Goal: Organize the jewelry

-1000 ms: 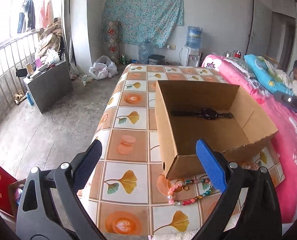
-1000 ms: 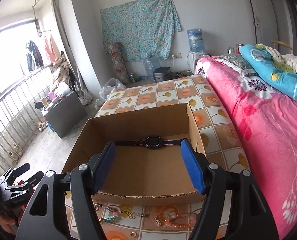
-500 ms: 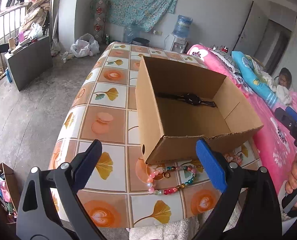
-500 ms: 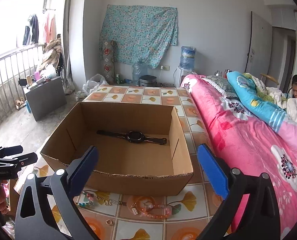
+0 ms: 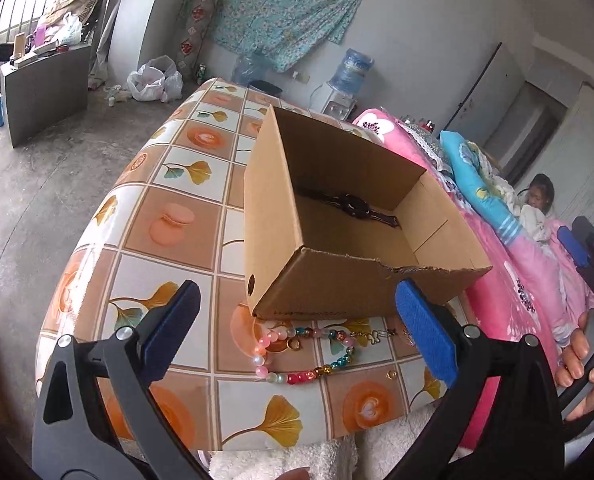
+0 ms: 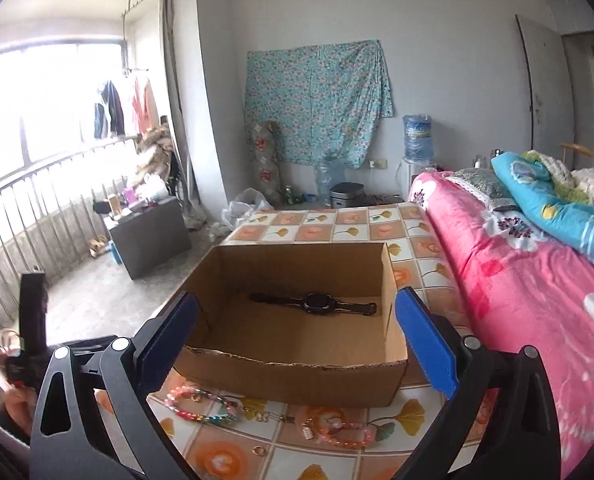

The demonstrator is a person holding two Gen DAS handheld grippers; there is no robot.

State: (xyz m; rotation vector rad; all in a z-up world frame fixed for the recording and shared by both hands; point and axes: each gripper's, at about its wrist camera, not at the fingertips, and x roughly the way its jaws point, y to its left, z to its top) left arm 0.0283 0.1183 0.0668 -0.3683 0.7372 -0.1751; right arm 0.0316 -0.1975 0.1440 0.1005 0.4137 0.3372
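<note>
My left tongs (image 5: 297,330) gape with nothing between them, above the beaded bracelets (image 5: 303,354) lying on the tablecloth (image 5: 169,216) at the cardboard box's (image 5: 317,294) near side. My right tongs (image 6: 295,334), jaws just spread, hold nothing. A black watch (image 6: 315,303) lies inside the box.

Ahead of the claws, a floral cloth (image 6: 317,100) hangs on the wall; water dispenser (image 6: 417,148) ahead-right, pink bedspread (image 6: 517,280) right, grey cabinet (image 6: 149,236) left.
</note>
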